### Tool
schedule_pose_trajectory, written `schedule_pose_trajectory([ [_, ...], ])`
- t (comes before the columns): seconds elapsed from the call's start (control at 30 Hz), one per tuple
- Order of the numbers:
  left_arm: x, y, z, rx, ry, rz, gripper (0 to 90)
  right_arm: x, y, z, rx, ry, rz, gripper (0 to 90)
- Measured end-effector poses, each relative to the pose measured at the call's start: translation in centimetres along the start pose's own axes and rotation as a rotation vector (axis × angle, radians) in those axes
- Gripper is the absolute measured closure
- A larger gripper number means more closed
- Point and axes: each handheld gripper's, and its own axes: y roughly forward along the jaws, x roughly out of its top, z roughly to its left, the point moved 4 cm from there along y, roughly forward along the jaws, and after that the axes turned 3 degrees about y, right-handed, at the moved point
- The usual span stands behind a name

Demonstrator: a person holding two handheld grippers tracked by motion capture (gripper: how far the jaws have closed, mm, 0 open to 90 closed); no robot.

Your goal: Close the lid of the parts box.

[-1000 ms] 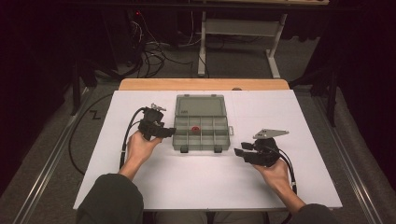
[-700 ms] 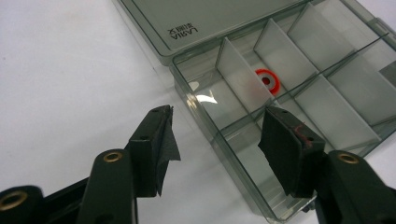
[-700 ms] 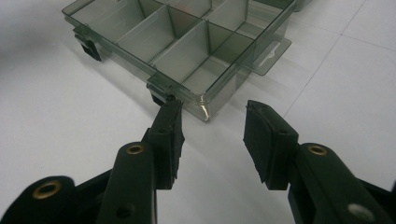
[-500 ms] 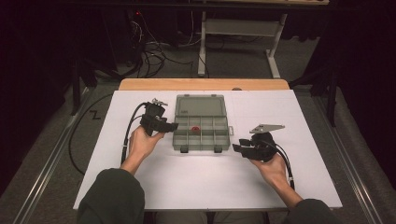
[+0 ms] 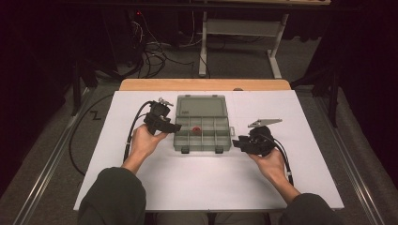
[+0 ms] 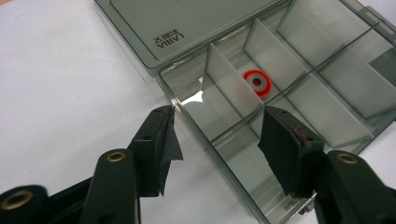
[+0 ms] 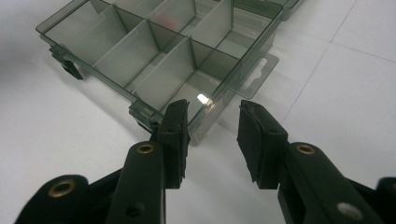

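While both claws [image 5: 176, 127] [image 5: 237, 143] gape, the organizer box [image 5: 202, 123] lies open between them.

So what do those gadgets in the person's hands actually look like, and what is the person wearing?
Both are black. The left gripper and right gripper each end in two flat, blocky black jaws with brass-coloured rivets. A black cable trails from the left one. A grey three-cornered plate sits on the right one. The sleeves are dark olive-grey.
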Motion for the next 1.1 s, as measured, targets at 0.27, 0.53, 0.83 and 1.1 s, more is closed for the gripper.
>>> schedule_pose_trajectory([
  [0.27,0.5,0.2,0.1,0.005,0.001,0.012,44.3,0.5,0.2,-0.3,-0.008,0.016,0.010,65.9],
  [0.53,1.0,0.4,0.2,0.009,0.005,0.015,45.0,1.2,0.4,-0.4,-0.009,0.025,0.020,66.3],
  [0.83,1.5,0.6,-0.1,0.010,0.022,0.014,46.4,1.8,0.8,-0.6,-0.017,0.039,0.046,67.5],
  [1.1,1.6,0.9,0.2,0.011,0.014,0.018,46.5,2.2,1.5,-0.8,-0.027,0.058,0.083,67.9],
])
